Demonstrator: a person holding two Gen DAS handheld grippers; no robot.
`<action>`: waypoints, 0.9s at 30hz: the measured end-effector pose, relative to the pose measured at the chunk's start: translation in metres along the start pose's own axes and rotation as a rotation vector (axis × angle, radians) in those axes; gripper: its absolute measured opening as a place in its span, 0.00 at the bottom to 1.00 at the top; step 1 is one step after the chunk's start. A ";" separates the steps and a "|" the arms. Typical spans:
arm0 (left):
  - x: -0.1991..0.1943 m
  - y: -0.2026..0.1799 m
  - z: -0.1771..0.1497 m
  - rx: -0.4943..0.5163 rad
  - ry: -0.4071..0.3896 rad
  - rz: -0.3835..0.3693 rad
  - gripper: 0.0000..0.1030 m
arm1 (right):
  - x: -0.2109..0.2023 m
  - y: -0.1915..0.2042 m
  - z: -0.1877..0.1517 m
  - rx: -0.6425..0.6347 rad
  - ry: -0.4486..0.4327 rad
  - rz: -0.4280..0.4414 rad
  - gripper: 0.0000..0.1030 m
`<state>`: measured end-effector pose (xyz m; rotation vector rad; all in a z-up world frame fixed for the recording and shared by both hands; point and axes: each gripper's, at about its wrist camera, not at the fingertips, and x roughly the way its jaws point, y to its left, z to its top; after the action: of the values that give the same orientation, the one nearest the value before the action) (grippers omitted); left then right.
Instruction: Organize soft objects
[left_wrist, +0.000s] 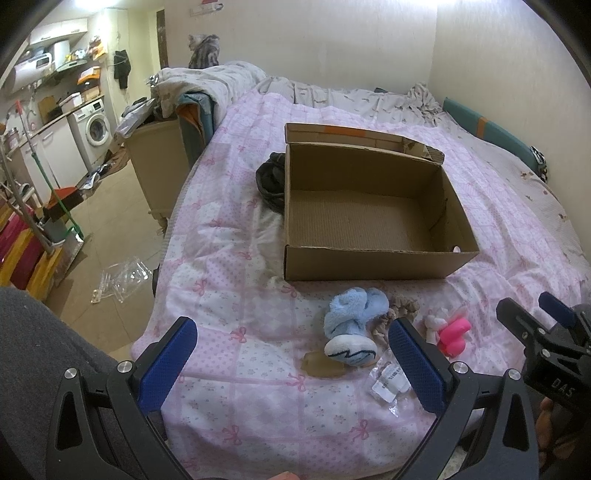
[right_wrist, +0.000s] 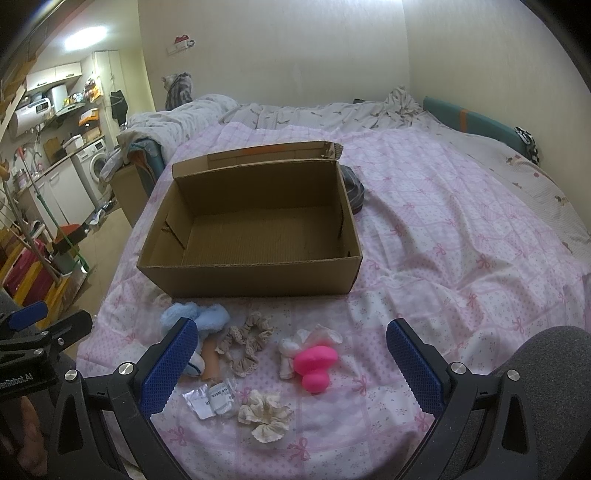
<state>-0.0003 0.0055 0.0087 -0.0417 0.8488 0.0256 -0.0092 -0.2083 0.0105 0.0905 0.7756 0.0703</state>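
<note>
An open empty cardboard box (left_wrist: 373, 210) (right_wrist: 255, 236) sits on the pink quilt. In front of it lie a fluffy blue plush toy (left_wrist: 351, 321) (right_wrist: 195, 314), a beige scrunchie (right_wrist: 245, 345) (left_wrist: 397, 312), a pink soft toy with white cloth (right_wrist: 316, 363) (left_wrist: 452, 334), and a cream scrunchie (right_wrist: 264, 415). My left gripper (left_wrist: 295, 363) is open and empty, just in front of the blue plush. My right gripper (right_wrist: 291, 371) is open and empty over the scrunchies and pink toy.
A small clear plastic packet (right_wrist: 212, 400) (left_wrist: 389, 382) lies near the toys. A dark garment (left_wrist: 271, 181) lies beside the box. The bed's left edge drops to a floor with clutter, plastic bags (left_wrist: 122, 278) and a washing machine (left_wrist: 94, 129).
</note>
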 end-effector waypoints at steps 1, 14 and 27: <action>0.000 0.000 0.000 -0.002 0.000 0.000 1.00 | 0.000 0.000 0.000 0.000 0.000 0.000 1.00; 0.001 -0.001 -0.001 0.009 0.000 0.009 1.00 | 0.000 0.000 0.000 0.000 0.000 0.000 1.00; 0.001 -0.002 -0.002 0.013 0.000 0.010 1.00 | 0.000 0.000 0.000 0.002 0.000 0.001 1.00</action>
<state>-0.0012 0.0030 0.0067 -0.0254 0.8494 0.0292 -0.0091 -0.2087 0.0104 0.0928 0.7759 0.0703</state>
